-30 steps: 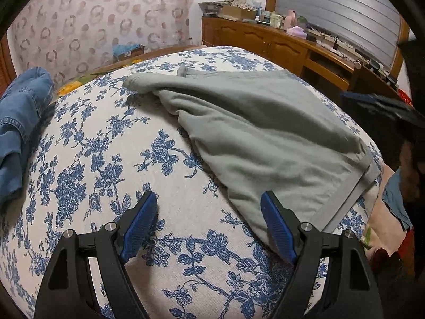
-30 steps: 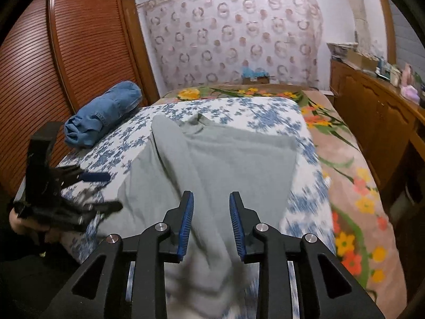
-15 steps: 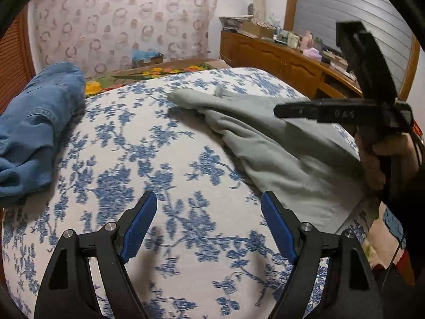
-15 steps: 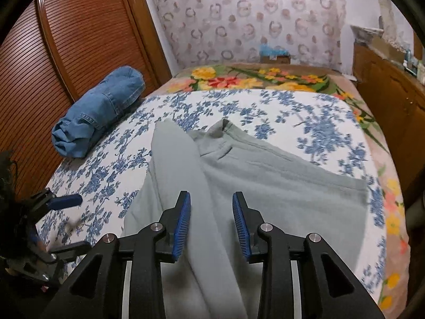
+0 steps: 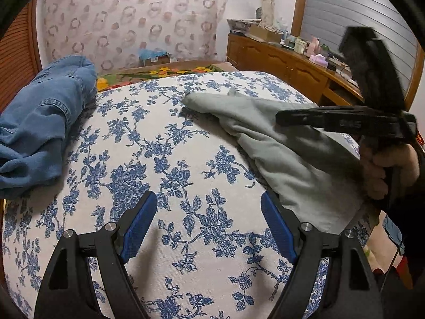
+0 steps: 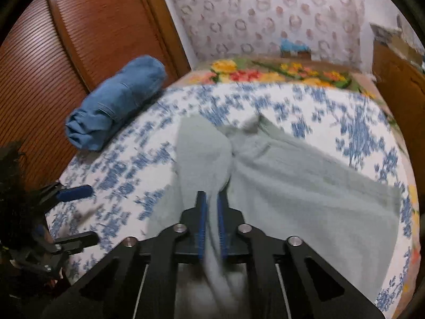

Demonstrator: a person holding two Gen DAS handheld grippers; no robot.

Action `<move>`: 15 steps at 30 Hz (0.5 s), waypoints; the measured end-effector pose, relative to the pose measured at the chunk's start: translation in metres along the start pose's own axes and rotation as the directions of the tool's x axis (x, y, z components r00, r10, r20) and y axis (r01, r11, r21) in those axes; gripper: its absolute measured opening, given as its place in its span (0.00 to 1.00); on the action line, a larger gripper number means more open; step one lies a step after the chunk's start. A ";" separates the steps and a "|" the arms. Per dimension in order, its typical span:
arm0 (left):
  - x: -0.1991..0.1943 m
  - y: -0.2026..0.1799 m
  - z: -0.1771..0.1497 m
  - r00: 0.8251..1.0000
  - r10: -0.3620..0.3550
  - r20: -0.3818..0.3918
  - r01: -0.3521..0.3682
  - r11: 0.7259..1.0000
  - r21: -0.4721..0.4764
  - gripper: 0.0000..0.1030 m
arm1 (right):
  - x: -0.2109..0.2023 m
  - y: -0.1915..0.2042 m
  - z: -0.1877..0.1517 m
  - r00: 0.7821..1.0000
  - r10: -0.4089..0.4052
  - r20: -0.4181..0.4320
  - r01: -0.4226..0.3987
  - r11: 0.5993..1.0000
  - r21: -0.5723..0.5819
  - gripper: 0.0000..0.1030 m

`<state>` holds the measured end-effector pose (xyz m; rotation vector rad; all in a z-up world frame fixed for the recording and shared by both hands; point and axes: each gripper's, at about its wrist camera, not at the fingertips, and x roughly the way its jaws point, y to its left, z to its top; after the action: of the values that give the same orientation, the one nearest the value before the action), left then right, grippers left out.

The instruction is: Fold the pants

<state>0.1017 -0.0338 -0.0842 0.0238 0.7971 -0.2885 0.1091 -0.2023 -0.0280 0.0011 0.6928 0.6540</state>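
Note:
Grey-green pants [image 6: 305, 186] lie spread on the blue-flowered bedspread [image 5: 172, 146], with one leg folded over into a raised ridge. My right gripper [image 6: 211, 199] is shut on the near end of that ridge, and cloth shows between its blue pads. In the left wrist view the pants [image 5: 279, 146] lie to the right, with the right gripper [image 5: 281, 118] above them in a person's hand [image 5: 382, 170]. My left gripper [image 5: 207, 199] stands open over bare bedspread, left of the pants' near edge, holding nothing. The right wrist view shows the left gripper [image 6: 79, 216] at the far left.
A rolled bundle of blue jeans [image 6: 114, 106] lies at the bed's far left, by a wooden slatted wardrobe [image 6: 53, 53]. A flowered blanket [image 6: 265, 73] covers the head of the bed. A cluttered wooden dresser [image 5: 292, 63] runs along the right side.
The right gripper's jaws went from apart to shut on the pants' raised fold. The right gripper has come into the left wrist view. The left gripper stayed open and shifted left.

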 end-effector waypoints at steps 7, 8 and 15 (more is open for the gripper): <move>-0.017 0.012 0.001 0.999 0.020 0.039 -0.020 1.000 -0.012 0.79 | -0.011 0.045 -0.018 0.996 0.090 -0.013 -0.091 0.989 -0.121 0.04; -0.018 0.014 0.002 0.999 0.024 0.043 -0.023 1.000 -0.013 0.79 | -0.009 0.048 -0.021 0.996 0.087 -0.025 -0.089 0.987 -0.130 0.04; -0.019 0.023 0.001 0.998 0.038 0.046 -0.037 0.999 -0.025 0.79 | -0.016 0.051 -0.033 0.995 0.089 -0.051 -0.096 0.984 -0.153 0.15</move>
<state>0.0956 -0.0070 -0.0718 0.0089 0.7532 -0.2428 0.0523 -0.1771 -0.0334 -0.1258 0.6860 0.7977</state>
